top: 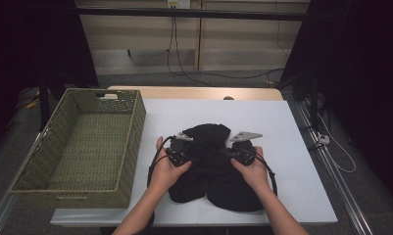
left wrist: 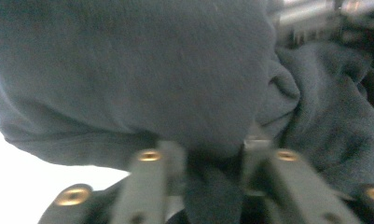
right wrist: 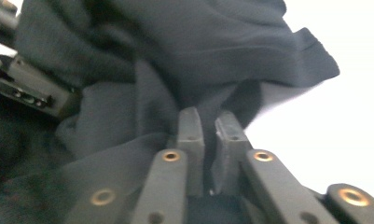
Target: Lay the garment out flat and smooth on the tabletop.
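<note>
My left tool (left wrist: 212, 154) is clenched on a thick fold of the black garment (top: 211, 166); in the left gripper view the cloth bulges out between the two jaws and drapes above them. My right tool (right wrist: 205, 140) is clenched too, its jaws nearly together with a thin layer of the same dark cloth pinched between them. In the high view my left hand (top: 169, 166) and right hand (top: 253, 169) sit close together over the middle of the garment, the left tool (top: 179, 149) and right tool (top: 243, 152) pointing inward toward each other, each topped by a grey three-cornered plate.

The garment lies bunched in a rounded heap on the white worktop (top: 292, 147), near the front edge and slightly right of centre. It looks like a soft knit top or sweatshirt, though its exact kind is hard to tell. It is crumpled, not flat and not neatly folded.

To the left, just beside the garment but not touching it, stands a woven green basket (top: 130, 142) with nothing inside.

My judgement: both grips are secured, so gathering is under way. Folding or bundling the garment, and moving it to the basket if that is its destination, is not yet done.
</note>
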Motion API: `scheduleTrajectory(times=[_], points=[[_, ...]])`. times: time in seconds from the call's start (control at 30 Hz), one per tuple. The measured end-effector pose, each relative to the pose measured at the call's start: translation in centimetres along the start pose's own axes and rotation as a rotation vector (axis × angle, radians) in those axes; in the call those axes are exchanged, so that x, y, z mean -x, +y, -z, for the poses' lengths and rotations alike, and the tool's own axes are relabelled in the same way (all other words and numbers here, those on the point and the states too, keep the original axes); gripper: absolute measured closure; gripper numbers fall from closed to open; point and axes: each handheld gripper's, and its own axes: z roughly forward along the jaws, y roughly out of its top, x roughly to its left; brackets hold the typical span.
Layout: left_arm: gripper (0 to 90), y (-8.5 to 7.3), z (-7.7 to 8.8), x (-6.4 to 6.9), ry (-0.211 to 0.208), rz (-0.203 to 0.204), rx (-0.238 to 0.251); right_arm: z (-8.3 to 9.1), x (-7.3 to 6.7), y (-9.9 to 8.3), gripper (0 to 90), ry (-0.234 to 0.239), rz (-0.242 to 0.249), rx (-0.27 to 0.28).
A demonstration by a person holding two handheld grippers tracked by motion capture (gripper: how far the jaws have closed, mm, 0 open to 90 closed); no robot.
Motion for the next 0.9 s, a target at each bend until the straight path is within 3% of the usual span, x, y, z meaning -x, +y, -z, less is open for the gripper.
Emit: scheduleTrajectory(times=[0.07,0.17,0.33,0.43,0.5,0.6,0.73,0.83,0.9], points=[[81.5,0.2,0.8,0.0,-0.001,0.034,0.001,0.7,0.6,0.0,85.6,-0.017,-0.035,0.035],[82.4,0.4,2.6,-0.4,0.022,0.041,0.026,2.2,1.9,-0.2,85.9,-0.05,-0.068,0.081],[82.6,0.6,6.1,-1.2,0.055,0.088,0.106,3.8,3.3,-0.9,86.0,-0.087,-0.098,0.104],[82.6,0.3,6.8,-1.8,0.055,0.078,0.094,4.3,3.5,-1.2,85.8,-0.118,-0.102,0.082],[82.5,-0.1,6.3,-1.7,0.053,0.084,0.082,4.2,3.3,-1.2,81.4,-0.103,-0.101,0.085],[82.4,-0.2,5.9,-1.6,0.049,0.088,0.075,4.0,2.3,-0.8,60.7,-0.116,-0.043,0.096],[82.5,0.0,6.0,-1.4,0.037,0.09,0.071,3.7,0.6,0.6,42.2,-0.105,0.011,0.122],[82.3,-0.1,5.8,-1.4,0.016,0.092,0.068,2.7,-0.8,1.4,40.1,-0.049,0.051,0.135],[82.1,-0.1,5.5,-1.2,0.009,0.09,0.065,1.5,-1.7,1.6,38.0,-0.019,0.091,0.114]])
